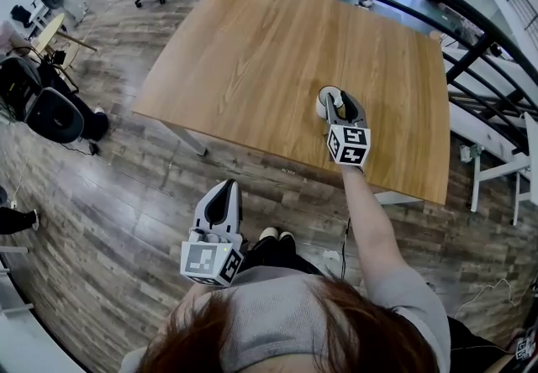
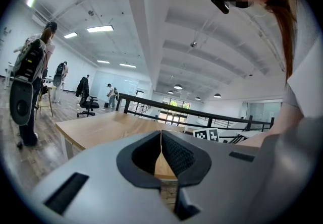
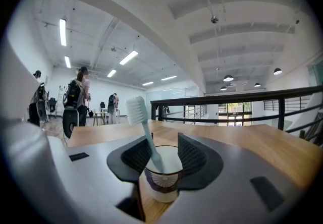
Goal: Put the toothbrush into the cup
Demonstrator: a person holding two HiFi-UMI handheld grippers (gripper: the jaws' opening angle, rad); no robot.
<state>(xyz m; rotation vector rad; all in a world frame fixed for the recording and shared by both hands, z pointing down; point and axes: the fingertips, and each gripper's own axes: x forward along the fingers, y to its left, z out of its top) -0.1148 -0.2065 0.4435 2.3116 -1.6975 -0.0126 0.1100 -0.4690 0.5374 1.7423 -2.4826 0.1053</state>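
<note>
Right gripper view: toothbrush leans bristles-up inside the cup, so the jaws of the right hand-held gripper stand wide. Left hand-held gripper idles, jaws together.

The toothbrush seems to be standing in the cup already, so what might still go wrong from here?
1. The toothbrush leans in the cup, close to one pad of the open right gripper. Pulling back carelessly might snag it and lift it out.
2. The cup stands between the jaws, so a sideways drift could tip it over on the table.
</note>
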